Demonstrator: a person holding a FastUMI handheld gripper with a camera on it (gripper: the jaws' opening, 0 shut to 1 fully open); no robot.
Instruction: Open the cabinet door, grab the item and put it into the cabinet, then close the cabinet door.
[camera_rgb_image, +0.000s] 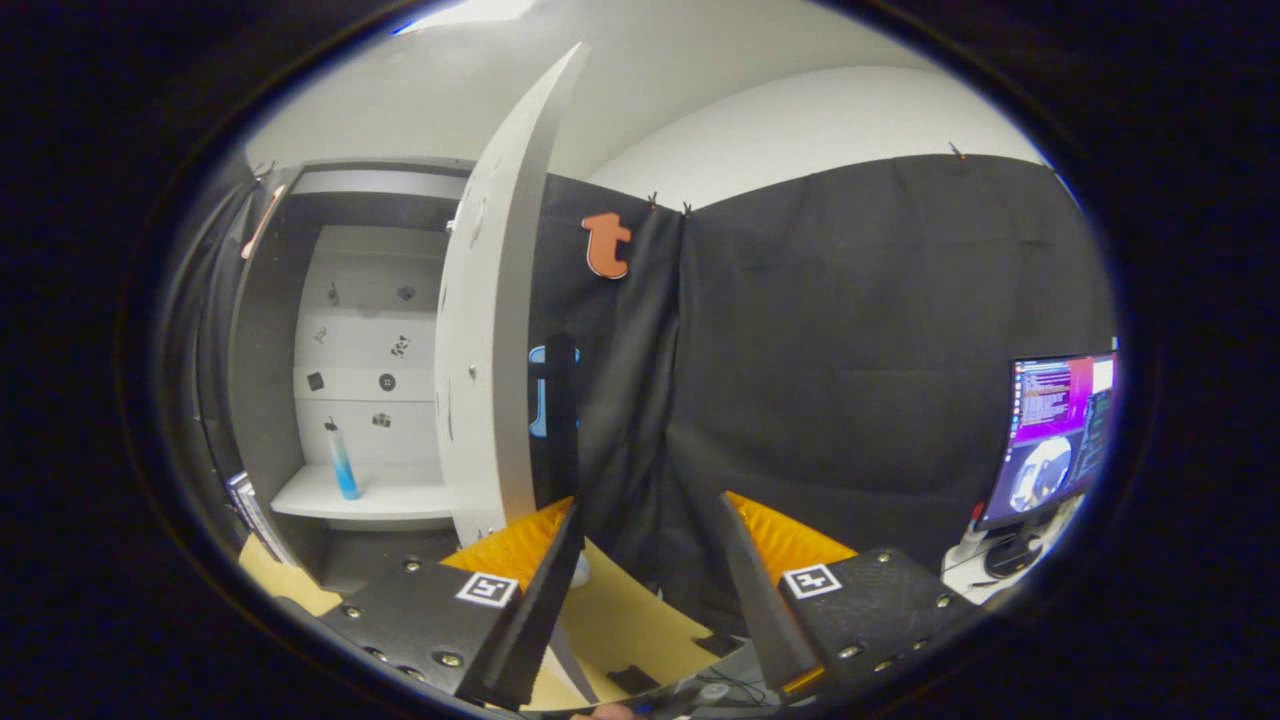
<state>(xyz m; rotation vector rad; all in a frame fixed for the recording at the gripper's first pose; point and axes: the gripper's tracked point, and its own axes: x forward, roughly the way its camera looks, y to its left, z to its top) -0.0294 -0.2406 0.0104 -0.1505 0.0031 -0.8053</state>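
Note:
The grey cabinet (262, 400) stands open to the left of my fingers. Its pale door (495, 330) is swung out toward me and seen nearly edge-on. A dark vertical handle (560, 420) on the door's outer face sits just ahead of my left fingertip (568, 520). Inside, a slim blue and white bottle (342, 460) stands upright on the white shelf (385, 497). My gripper (648, 508) is open, with nothing between the fingers; whether the left finger touches the handle I cannot tell.
A tan tabletop (625, 610) lies under the fingers, with a small black piece (632, 678) near me. Black cloth (850, 350) hangs behind the door. A lit monitor (1060, 430) stands at the far right on a white surface.

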